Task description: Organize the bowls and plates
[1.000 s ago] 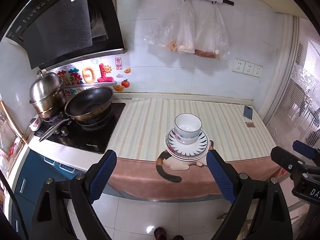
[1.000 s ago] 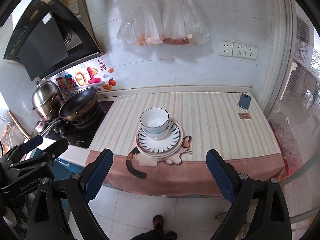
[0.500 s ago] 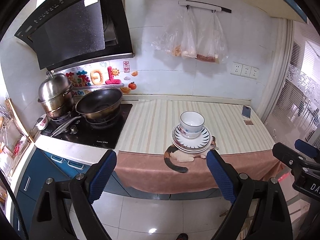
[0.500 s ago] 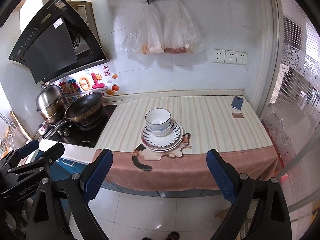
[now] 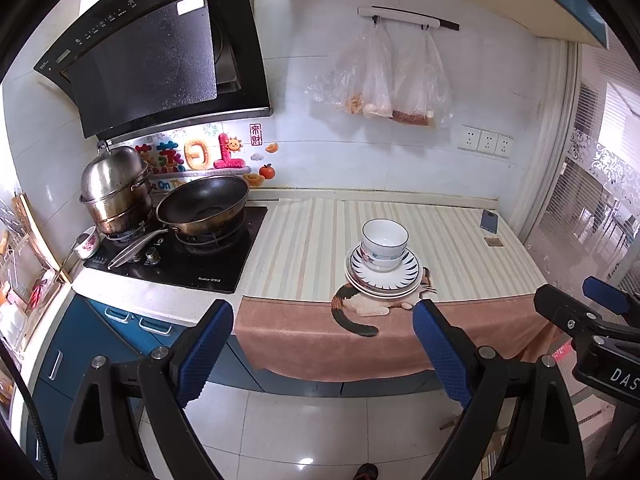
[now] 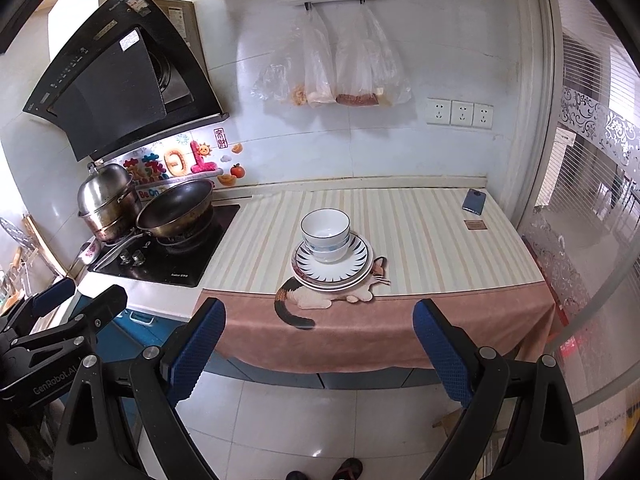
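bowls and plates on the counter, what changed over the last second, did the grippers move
Both grippers, left and right, backed away from the counter, open and empty. The stacked bowls on the plates stayed put.

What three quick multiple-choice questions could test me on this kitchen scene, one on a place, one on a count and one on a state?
1. Where do the stacked bowls sit?
A. In the wok
B. On the stacked plates
C. On the floor

2. How many wall sockets are in the row beside the hanging bags?
A. One
B. Three
C. Five

3. How are both claws set?
A. Open, holding nothing
B. Shut on a bowl
C. Shut on a plate

Answers:
1. B, the bowls rest on the stacked plates over the cat picture on the counter cloth.
2. B, three wall sockets show side by side.
3. A, the left claw and right claw have pads spread wide, well short of the counter.
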Action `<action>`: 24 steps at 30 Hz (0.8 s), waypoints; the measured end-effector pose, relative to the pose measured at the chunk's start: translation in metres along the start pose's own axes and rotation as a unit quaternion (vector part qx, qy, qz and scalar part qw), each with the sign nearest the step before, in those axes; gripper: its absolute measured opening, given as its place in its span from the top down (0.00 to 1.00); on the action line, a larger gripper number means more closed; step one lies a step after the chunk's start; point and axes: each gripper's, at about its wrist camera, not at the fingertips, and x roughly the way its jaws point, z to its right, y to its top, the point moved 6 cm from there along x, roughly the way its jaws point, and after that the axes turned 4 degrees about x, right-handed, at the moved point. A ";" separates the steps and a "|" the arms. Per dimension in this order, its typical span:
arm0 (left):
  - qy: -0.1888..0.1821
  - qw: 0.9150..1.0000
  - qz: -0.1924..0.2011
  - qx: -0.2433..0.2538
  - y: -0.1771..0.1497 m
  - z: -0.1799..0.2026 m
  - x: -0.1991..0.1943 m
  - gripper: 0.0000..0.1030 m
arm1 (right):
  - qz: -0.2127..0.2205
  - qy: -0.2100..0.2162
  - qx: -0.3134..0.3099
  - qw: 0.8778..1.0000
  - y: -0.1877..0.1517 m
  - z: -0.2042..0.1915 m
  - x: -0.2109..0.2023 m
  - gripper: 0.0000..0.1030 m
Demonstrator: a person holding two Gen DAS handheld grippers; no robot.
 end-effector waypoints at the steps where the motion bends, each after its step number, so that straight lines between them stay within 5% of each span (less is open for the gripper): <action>1: 0.000 1.000 0.000 -0.001 0.000 0.000 -0.001 0.11 | 0.000 0.000 -0.001 1.000 0.000 -0.001 -0.001 0.06; 24: -0.007 1.000 0.008 0.003 0.003 0.003 -0.004 0.11 | 0.009 -0.009 0.001 1.000 0.002 0.003 -0.003 0.06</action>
